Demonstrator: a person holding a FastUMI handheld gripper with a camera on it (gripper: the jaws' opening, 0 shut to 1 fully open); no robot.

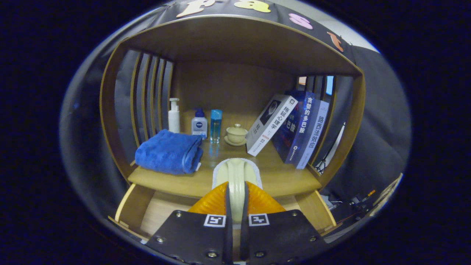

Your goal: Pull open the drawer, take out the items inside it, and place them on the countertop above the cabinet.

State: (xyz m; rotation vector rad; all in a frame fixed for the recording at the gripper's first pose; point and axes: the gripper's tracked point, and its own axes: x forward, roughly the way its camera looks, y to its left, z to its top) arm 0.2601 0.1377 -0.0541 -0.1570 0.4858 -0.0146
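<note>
While clamped narrowly, the tool point(236, 211) grips a brush point(236, 173)

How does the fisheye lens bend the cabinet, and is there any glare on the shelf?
Gripper view: the cabinet frame bows outward in curves; a soft reflection lies on the countertop below the blue bottle; the gripper, shut on a cream brush, looks sharp.

Towel point(168, 152) left on countertop point(283, 176); books point(290, 129) right; drawer point(158, 209) apparently below.
</note>
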